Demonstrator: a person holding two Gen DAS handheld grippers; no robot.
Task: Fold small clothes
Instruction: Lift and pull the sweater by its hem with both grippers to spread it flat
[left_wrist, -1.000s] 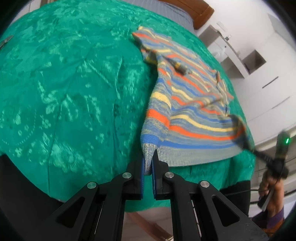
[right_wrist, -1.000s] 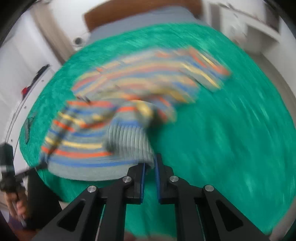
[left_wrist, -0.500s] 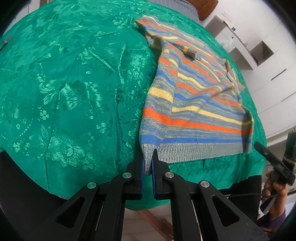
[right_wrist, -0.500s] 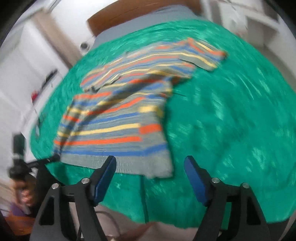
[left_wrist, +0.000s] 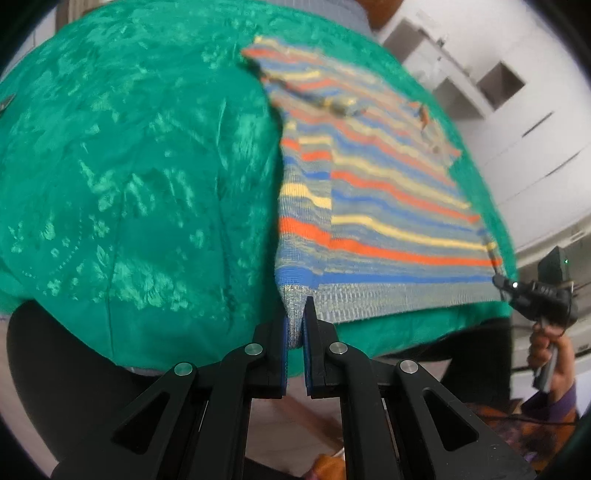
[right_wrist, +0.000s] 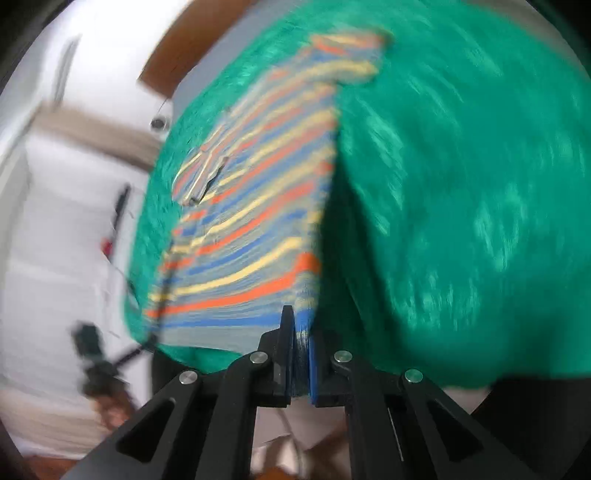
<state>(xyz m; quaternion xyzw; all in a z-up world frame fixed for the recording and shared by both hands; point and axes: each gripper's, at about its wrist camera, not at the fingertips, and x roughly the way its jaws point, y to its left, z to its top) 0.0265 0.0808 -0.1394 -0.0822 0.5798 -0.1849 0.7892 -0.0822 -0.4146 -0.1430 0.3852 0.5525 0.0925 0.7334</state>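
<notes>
Striped sweater flat at the green bedspread's near edge; our left gripper and right gripper each pinch one hem corner, jaws nearly closed.

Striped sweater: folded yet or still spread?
Partly folded. Striped sweater lies flat on the green bedspread, with a side strip doubled over along one edge; the hem is unfolded.

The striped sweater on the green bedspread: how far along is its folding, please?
Done: the striped sweater lies flat on the green bedspread, one side folded inward. In hand: left tongs and right tongs, just closed, pinch its hem corners. Left: folding hem toward collar.
</notes>
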